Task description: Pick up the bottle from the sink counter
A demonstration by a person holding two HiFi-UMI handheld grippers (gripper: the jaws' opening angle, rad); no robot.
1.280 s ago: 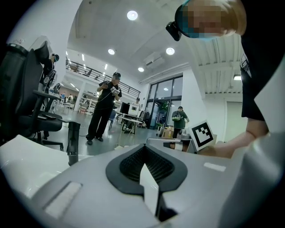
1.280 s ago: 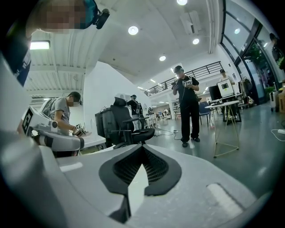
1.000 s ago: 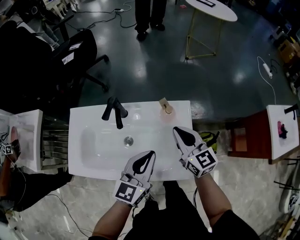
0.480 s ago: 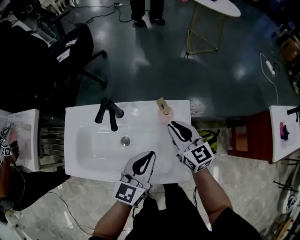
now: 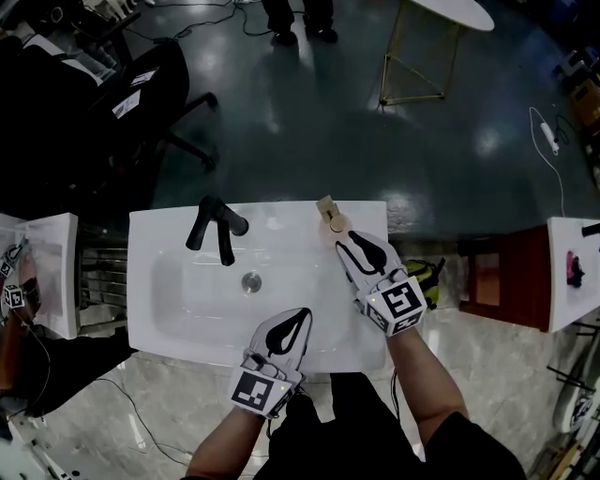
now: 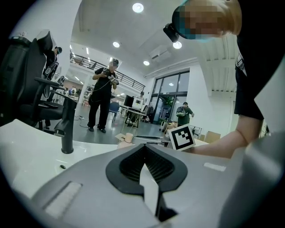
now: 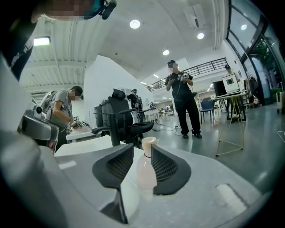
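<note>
Sink counter (image 5: 159, 323) seen from above, white, with an oval basin, a drain (image 5: 251, 279) at its middle and a black faucet (image 5: 217, 228) on the rear rim. The bottle (image 5: 334, 222) – pale pink body, beige pump top – stands upright on the same rear rim, to the right of the faucet and near the counter's right rear corner.

Right gripper (image 5: 348, 240): held over the right side of the counter and pointed at the bottle, its tips just short of it. Its jaws have just been opening and now stand clearly apart. In the right gripper view the bottle shows in the gap between the two ribbed pads, neck and pump top rising above them, with neither pad pressing on it; the bottle rests on the counter, not lifted.

Left gripper (image 5: 303, 315): held over the counter's front edge, well apart from the bottle and pointed toward the basin. Its pad tips meet and nothing is between them – the left gripper view shows only the white counter, the faucet and the marker cube of the other gripper beyond.

Background: dark glossy floor, a black office chair (image 5: 141, 94) at left and a round white table (image 5: 450, 11) on a thin frame at upper right
</note>
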